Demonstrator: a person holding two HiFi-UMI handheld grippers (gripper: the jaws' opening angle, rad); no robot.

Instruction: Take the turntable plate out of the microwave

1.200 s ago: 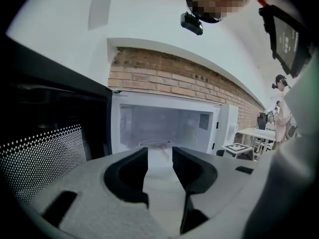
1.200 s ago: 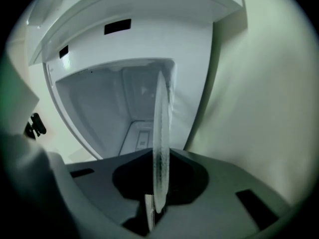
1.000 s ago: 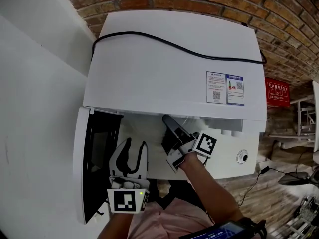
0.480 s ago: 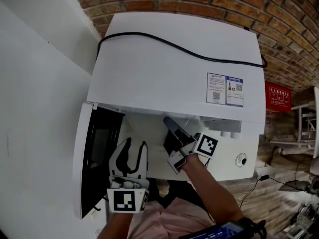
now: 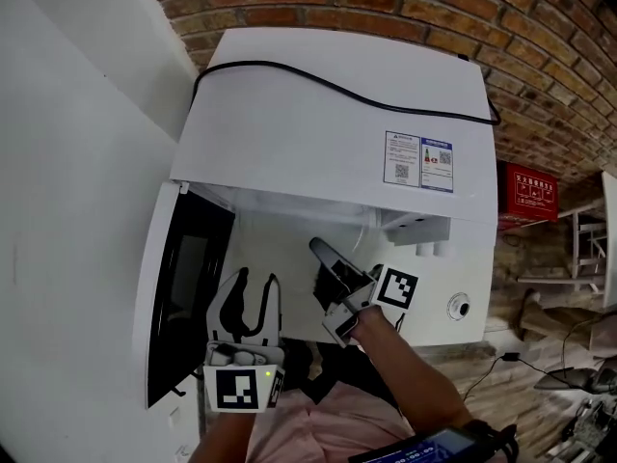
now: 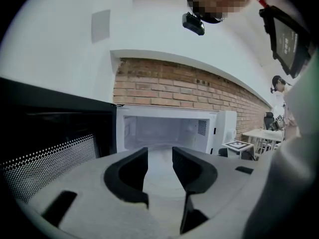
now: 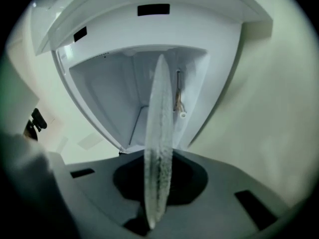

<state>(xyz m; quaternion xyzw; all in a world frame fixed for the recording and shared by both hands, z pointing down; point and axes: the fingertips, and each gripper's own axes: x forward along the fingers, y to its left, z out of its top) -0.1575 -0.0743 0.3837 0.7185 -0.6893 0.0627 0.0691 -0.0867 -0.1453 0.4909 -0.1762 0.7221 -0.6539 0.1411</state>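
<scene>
The white microwave (image 5: pixel 328 114) stands with its door (image 5: pixel 183 287) swung open to the left. My right gripper (image 5: pixel 321 264) is at the mouth of the cavity, shut on the rim of the glass turntable plate (image 7: pixel 159 133). In the right gripper view the plate shows edge-on, running from between the jaws into the white cavity. My left gripper (image 5: pixel 256 284) hangs lower left, in front of the opening, open with nothing between its fingers. The left gripper view looks straight into the lit cavity (image 6: pixel 164 131).
A black cable (image 5: pixel 337 90) lies across the microwave's top, near two printed labels (image 5: pixel 419 160). A brick wall (image 5: pixel 540 56) is behind, with a red sign (image 5: pixel 527 193) at the right. A white wall stands close on the left. The dark door panel (image 6: pixel 50 143) fills the left gripper view's left side.
Both grippers have drawn slightly back and up from the opening. More of the cavity's mouth now shows in the head view. The right gripper stays on the plate's rim.
</scene>
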